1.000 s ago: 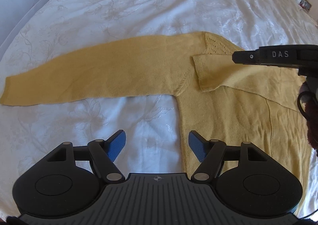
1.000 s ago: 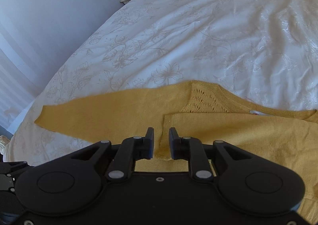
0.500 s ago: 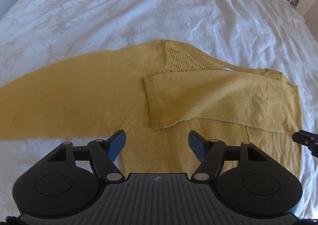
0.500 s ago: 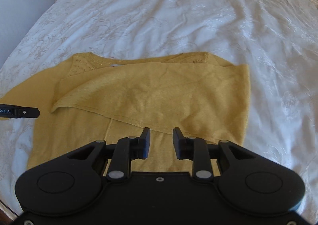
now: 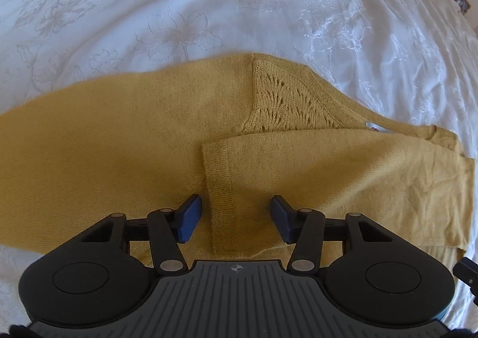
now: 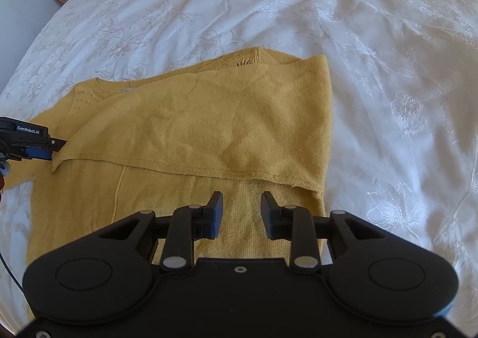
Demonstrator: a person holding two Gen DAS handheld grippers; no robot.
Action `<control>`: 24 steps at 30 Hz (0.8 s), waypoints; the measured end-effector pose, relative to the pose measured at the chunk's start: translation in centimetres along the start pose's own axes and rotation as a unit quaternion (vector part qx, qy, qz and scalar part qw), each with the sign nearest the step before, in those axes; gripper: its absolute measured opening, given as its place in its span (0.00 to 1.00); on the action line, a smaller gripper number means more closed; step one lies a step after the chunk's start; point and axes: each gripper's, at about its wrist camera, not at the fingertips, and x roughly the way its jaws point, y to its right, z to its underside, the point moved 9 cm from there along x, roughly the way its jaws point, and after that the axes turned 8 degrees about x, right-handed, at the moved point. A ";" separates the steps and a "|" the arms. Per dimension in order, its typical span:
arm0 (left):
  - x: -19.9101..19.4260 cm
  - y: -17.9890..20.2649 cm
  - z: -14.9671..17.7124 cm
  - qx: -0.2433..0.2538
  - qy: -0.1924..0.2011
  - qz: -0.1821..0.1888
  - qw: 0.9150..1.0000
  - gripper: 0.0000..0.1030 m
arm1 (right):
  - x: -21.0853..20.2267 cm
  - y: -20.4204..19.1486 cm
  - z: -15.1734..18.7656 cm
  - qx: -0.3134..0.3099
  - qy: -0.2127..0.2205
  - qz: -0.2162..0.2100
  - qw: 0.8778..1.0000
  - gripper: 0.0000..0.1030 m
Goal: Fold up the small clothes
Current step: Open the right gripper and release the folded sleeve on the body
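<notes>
Mustard-yellow knitted sweater (image 5: 125, 141) lies flat on the bed (image 5: 185, 3), over a white embroidered bedspread; one sleeve (image 5: 343, 170) is folded across the body, its ribbed cuff (image 5: 219, 188) lying on the chest — the other sleeve stretches out flat toward the left edge of the left wrist view.

Left claw (image 5: 234, 217) released, blue-padded fingers (image 5: 188, 215) spread wide; the cuff end sits between them, not gripped.

Right claw (image 6: 241, 214) also released, black fingers apart, nothing between them; it hangs over the sweater's lower body just below the folded sleeve's edge (image 6: 191, 172), near the garment's right side; the left claw's tip (image 6: 44, 148) shows at that view's left edge, by the cuff end.
</notes>
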 end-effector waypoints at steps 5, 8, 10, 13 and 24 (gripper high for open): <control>-0.4 0.8 -0.6 0.025 0.025 0.002 0.999 0.09 | 0.7 0.7 0.3 0.018 -0.005 0.005 1.000 0.39; -1.8 0.8 -1.0 0.045 0.043 -0.006 0.998 0.09 | 1.1 0.7 0.3 0.017 -0.007 0.003 1.000 0.39; -2.5 0.3 -1.2 0.039 0.047 0.002 0.998 0.09 | 1.6 0.5 0.3 0.010 -0.008 0.002 1.000 0.39; -3.2 -0.6 -1.6 0.034 0.048 0.006 0.998 0.09 | 2.3 0.5 0.0 0.008 -0.004 0.002 1.000 0.39; -1.7 -0.8 -1.9 0.091 0.019 -0.055 0.994 0.12 | 2.4 5.5 -1.2 0.087 0.013 0.048 0.995 0.26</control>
